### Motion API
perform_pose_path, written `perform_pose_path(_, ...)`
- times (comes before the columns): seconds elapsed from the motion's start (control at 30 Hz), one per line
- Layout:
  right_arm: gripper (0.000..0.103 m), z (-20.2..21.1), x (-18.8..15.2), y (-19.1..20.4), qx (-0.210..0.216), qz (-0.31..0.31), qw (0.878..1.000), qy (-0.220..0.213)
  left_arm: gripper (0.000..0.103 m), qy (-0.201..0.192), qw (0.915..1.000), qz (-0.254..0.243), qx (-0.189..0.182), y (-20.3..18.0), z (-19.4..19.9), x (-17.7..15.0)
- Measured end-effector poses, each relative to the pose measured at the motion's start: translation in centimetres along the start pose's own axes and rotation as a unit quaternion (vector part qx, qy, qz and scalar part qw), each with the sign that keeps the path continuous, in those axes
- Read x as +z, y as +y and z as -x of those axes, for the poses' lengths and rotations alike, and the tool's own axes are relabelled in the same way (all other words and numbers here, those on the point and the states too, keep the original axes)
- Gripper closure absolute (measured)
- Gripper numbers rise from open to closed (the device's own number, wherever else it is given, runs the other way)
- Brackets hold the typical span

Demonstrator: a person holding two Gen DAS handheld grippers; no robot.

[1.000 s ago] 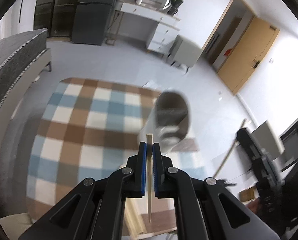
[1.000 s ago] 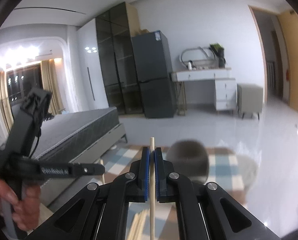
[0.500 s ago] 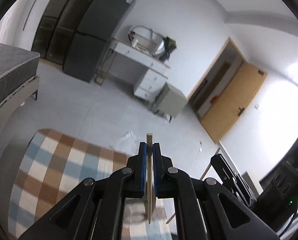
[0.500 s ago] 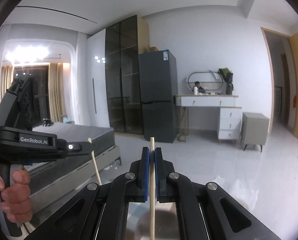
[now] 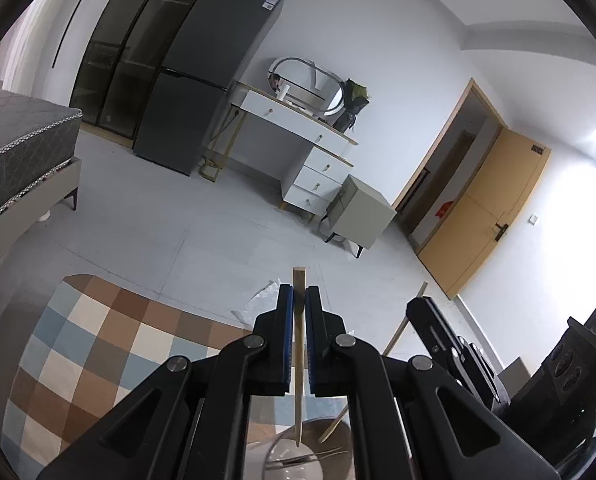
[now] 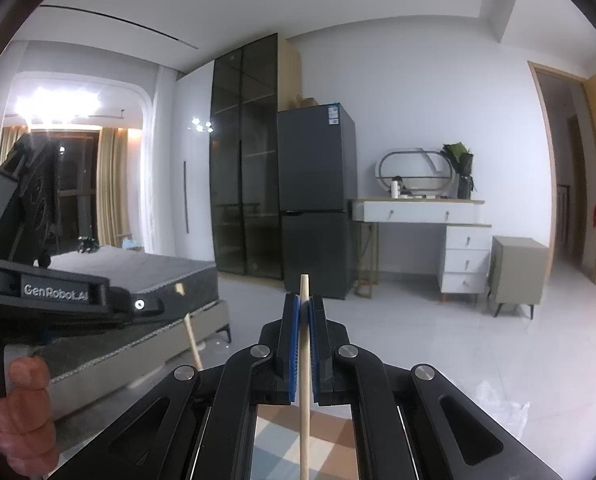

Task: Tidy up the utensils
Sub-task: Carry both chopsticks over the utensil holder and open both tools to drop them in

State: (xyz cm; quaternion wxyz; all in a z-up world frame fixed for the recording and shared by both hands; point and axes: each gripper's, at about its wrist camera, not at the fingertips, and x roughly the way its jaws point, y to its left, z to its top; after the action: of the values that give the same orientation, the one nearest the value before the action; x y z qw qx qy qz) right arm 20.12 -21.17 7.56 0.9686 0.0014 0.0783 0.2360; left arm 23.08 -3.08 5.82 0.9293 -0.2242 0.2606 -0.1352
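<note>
Between the blue pads of the left gripper (image 5: pixel 299 300), clamped tight, a chopstick (image 5: pixel 299 364) points into the glass cup (image 5: pixel 298 454) below, and the right gripper (image 6: pixel 304 312) pinches another chopstick (image 6: pixel 304 380); lower both vertically before releasing.

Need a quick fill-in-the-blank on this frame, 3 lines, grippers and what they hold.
1. The left gripper is shut on a wooden ____.
2. The right gripper holds one chopstick, so the two grippers hold ____ chopsticks in all.
3. The tip of the left gripper's chopstick hangs over the round glass ____ at the bottom of the left view.

Missing words: chopstick; two; container
</note>
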Motion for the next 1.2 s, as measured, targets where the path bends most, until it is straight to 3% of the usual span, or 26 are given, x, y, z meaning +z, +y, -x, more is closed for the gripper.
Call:
perform_pose_path(0.67,0.099,1.3,-3.3,-0.1,0.022,0.027,0.998,0.058,0.102,0.026,0.9972,-0.069,0.006,-1.4,0.2,-2.9)
perform_pose_path(0.8,0.099,1.3,-3.6,-0.4,0.032,0.021,0.996,0.076,0.102,0.057,0.9948,-0.085,0.002,-1.4,0.0,-3.7)
perform_pose_path(1.07,0.096,1.3,-4.1,-0.4,0.054,-0.004,0.990,0.129,0.101,0.162,0.9832,-0.085,0.002,-1.5,-0.5,-5.0)
perform_pose_path(1.17,0.089,2.2,-3.9,-0.4,0.046,-0.015,0.990,0.132,0.096,0.164,0.9827,-0.085,0.015,-1.6,0.9,-4.8)
perform_pose_path(1.2,0.084,2.7,-3.7,-0.5,0.045,-0.021,0.990,0.129,0.086,0.161,0.9832,-0.083,0.019,-1.5,1.5,-4.8)
